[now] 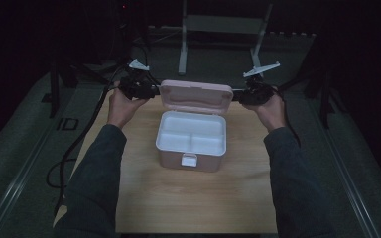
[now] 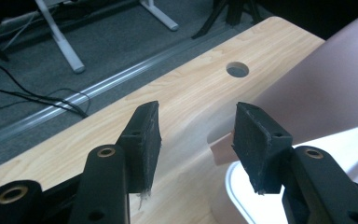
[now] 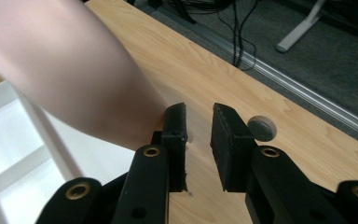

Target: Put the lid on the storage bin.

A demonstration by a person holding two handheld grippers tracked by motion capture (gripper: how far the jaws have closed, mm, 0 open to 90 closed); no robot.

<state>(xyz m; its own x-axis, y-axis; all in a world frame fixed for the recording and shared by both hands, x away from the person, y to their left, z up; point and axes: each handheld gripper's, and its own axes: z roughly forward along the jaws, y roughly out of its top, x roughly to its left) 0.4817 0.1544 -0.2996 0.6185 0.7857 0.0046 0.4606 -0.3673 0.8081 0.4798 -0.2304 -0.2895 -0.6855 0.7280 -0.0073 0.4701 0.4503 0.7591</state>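
Observation:
A pink box (image 1: 171, 159) stands in the middle of the wooden table (image 1: 178, 203). Its lid (image 1: 196, 95) is raised at the back, and a white divided tray (image 1: 191, 131) lies inside. My left gripper (image 1: 155, 91) is at the lid's left end. In the left gripper view its pads (image 2: 147, 140) stand apart with bare wood between them, and the pink lid (image 2: 335, 88) lies just past the right pad. My right gripper (image 1: 238, 95) is at the lid's right end. Its jaws (image 3: 199, 109) show a narrow gap with nothing in it, next to the lid (image 3: 74, 70).
The table has a round hole (image 2: 237, 69) near its far edge and a grey plug (image 3: 262, 128) on the other side. White desk legs (image 1: 182, 49) stand behind the table. Black cables (image 1: 74, 144) trail over the grey floor on the left.

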